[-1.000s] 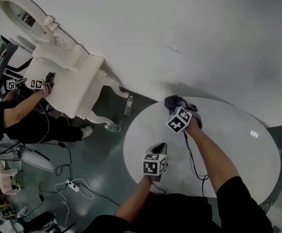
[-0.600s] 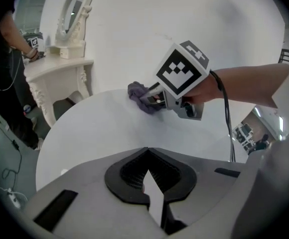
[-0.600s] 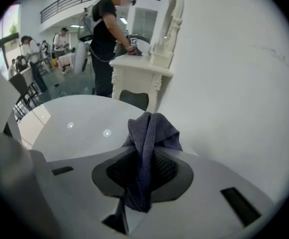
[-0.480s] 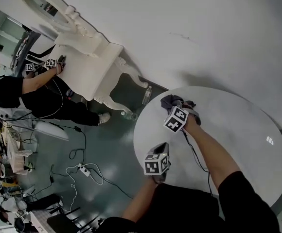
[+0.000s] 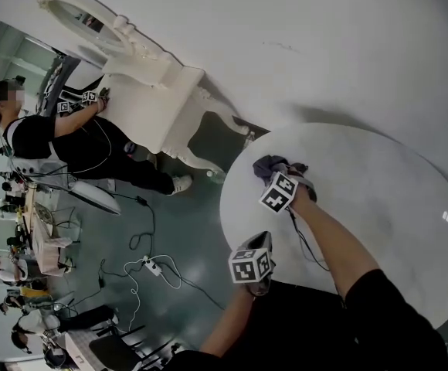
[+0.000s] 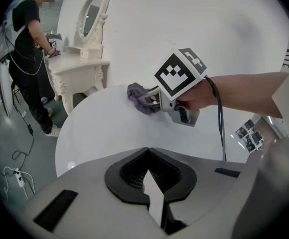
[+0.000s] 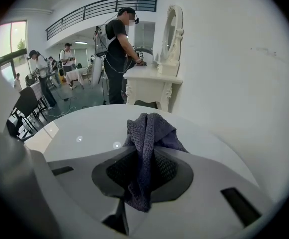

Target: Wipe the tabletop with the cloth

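Observation:
A dark purple-grey cloth (image 5: 273,165) lies bunched on the round white table (image 5: 378,192), near its far left rim. My right gripper (image 5: 276,175) is shut on it. In the right gripper view the cloth (image 7: 147,131) runs up out of the jaws and folds over onto the tabletop (image 7: 79,128). My left gripper (image 5: 256,240) hovers at the table's near left edge, shut, with nothing in it. In the left gripper view the cloth (image 6: 138,94) sits under the right gripper (image 6: 152,99), ahead of my left gripper (image 6: 149,183).
A white dressing table with an oval mirror (image 5: 151,103) stands by the wall left of the table. A person in black (image 5: 50,134) works at it. Cables and a power strip (image 5: 151,267) lie on the floor. Several people stand further back (image 7: 45,71).
The head view has swung, so the table now sits further right in it. My right gripper with the cloth has come a little closer to the table's left rim. Both grips are unchanged.

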